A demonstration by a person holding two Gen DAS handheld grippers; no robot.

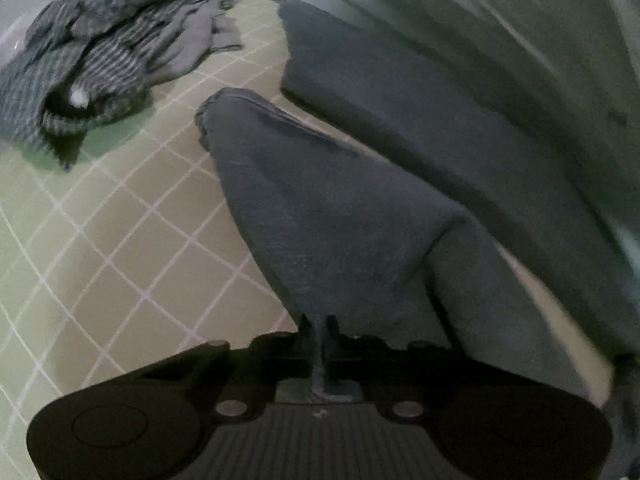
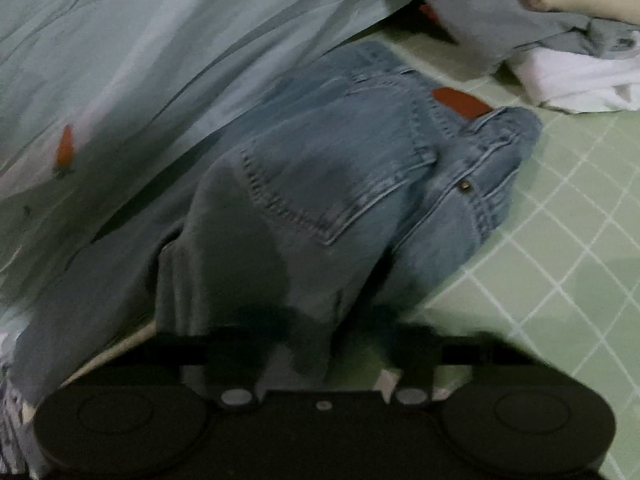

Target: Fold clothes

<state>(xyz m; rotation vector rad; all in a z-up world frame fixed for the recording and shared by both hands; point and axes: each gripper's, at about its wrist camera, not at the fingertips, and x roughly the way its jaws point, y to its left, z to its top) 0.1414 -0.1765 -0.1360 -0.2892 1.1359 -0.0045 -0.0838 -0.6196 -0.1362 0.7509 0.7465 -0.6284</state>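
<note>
The jeans [image 2: 360, 152] are spread on the green gridded mat [image 2: 560, 240], waistband and back pocket lying ahead of the right gripper [image 2: 320, 340], which is clamped on a gathered fold, though blur leaves that unsure. A leg [image 1: 320, 220] is pinched by the closed left gripper [image 1: 320, 344], its length running away forward-left toward a striped garment [image 1: 100, 52].

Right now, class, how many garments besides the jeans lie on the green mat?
3: a striped grey heap top left in the left wrist view; a white garment and a grey-blue shirt top right in the right wrist view. The pale sheet may hide more.
</note>
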